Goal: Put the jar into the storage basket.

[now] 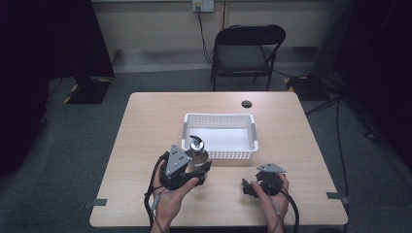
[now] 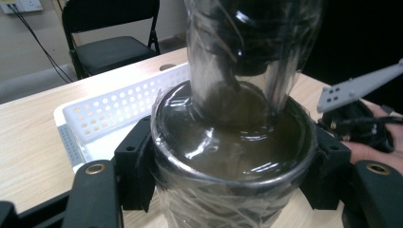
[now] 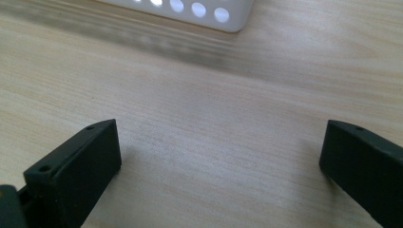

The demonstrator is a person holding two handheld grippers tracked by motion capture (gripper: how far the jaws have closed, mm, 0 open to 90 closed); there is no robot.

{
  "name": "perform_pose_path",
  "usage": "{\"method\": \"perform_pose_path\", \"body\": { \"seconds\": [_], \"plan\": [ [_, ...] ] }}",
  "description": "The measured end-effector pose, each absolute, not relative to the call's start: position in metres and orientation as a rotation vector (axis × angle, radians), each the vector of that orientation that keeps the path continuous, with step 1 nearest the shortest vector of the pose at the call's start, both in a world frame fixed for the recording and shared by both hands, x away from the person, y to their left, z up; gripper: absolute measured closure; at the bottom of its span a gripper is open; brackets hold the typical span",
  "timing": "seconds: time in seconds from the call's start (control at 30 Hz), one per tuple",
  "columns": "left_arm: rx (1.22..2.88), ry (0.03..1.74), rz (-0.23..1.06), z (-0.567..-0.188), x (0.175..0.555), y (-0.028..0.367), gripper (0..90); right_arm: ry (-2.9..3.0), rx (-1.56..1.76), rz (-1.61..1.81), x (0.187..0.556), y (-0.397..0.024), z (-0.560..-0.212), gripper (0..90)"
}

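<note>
- The left gripper clamps a clear glass pump bottle of dark liquid, just in front of the white perforated plastic basket.
- No label is legible on the bottle.
- The right gripper rests with jaws spread over the pale wooden table.

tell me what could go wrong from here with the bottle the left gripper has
1. The bottle is smooth, glossy and round, and the left gripper clamps it only at two sides, so it might slip or twist.
2. It is held just short of the white basket; moving forward too low could knock its base on the near wall.
3. The right gripper is open over the table, apart from the bottle, so nothing backs up the grip.
</note>
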State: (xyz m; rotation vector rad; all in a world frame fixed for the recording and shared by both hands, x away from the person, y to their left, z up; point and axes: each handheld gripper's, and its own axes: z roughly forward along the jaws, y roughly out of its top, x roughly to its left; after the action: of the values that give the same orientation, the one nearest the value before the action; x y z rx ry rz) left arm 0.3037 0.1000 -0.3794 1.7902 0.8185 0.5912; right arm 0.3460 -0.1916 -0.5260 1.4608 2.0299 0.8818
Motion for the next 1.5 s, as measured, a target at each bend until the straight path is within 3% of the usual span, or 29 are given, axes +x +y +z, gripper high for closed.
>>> {"method": "perform_pose_path", "body": {
  "seconds": [0.3,1.5],
  "plan": [
    [1.799,0.781,0.628,-0.358,0.313,0.092,33.8,2.030,1.461,0.882,0.346,-0.192,-0.526,0.0],
    [1.811,0.808,0.655,-0.331,0.375,0.079,33.9,2.018,1.476,0.879,0.349,-0.192,-0.526,0.0]
  ]
}}
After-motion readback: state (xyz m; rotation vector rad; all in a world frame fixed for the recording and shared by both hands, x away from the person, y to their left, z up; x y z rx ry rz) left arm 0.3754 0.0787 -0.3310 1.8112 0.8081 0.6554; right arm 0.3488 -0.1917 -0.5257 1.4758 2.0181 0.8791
